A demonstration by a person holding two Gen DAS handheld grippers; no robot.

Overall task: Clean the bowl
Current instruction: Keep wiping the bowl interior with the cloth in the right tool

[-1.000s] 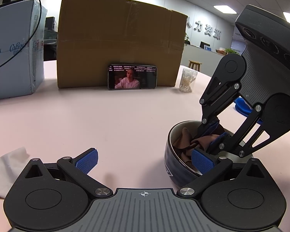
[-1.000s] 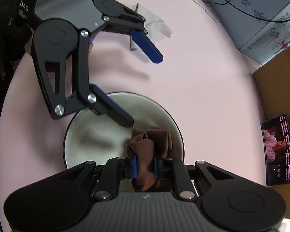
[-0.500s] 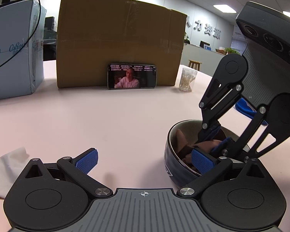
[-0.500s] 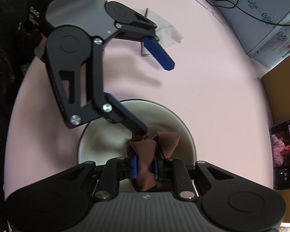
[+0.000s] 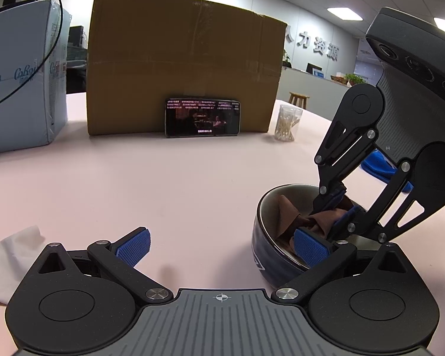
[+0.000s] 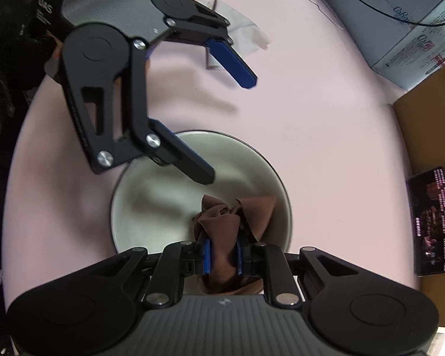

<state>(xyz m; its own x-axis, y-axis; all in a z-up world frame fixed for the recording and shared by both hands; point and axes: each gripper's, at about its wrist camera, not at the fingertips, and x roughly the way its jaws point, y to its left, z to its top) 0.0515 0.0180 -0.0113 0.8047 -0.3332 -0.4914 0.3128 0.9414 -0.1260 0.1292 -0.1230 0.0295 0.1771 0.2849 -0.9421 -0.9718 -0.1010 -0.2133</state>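
A pale pink tabletop [image 5: 169, 184] fills the near scene. Far behind stand a white wall [image 5: 320, 41] with grey lettering, a reception counter [image 5: 314, 89], a wooden stool [image 5: 299, 98] and lit ceiling panels [image 5: 344, 13].

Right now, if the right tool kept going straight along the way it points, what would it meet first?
Most likely the pale inside of the bowl. The right tool, shut on the brown cloth, points steeply down into it; the cloth leads, and whether it already touches is unclear.
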